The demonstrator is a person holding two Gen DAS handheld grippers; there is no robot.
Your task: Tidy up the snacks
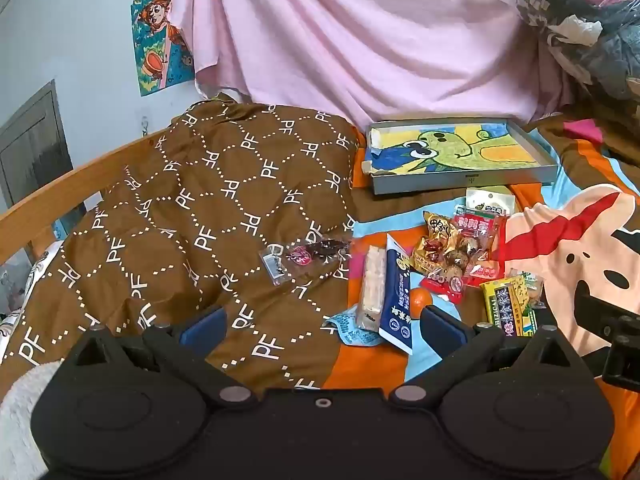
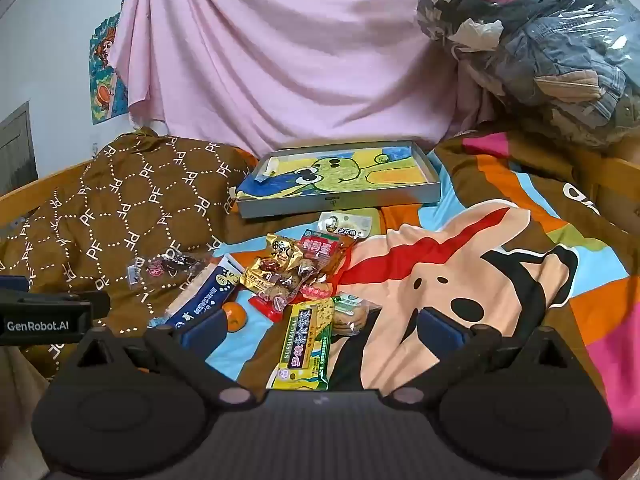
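Pink draped cloth (image 2: 288, 60) backs a bed spread with a colourful cartoon blanket (image 2: 460, 280) and a brown quilt printed with white PF letters (image 1: 192, 208). Near the cloth lies a shallow grey cardboard tray lined with a green-dinosaur drawing (image 2: 434, 194). Just in front of it, a loose heap of packaged snacks (image 2: 288, 276) rests on the blanket: a long yellow-green cracker packet (image 2: 306, 344), a navy-blue and white pouch (image 1: 396, 300), a small orange fruit (image 2: 235, 316). Left tongs (image 1: 322, 326) and right tongs (image 2: 320, 328) both hover spread wide, holding nothing.
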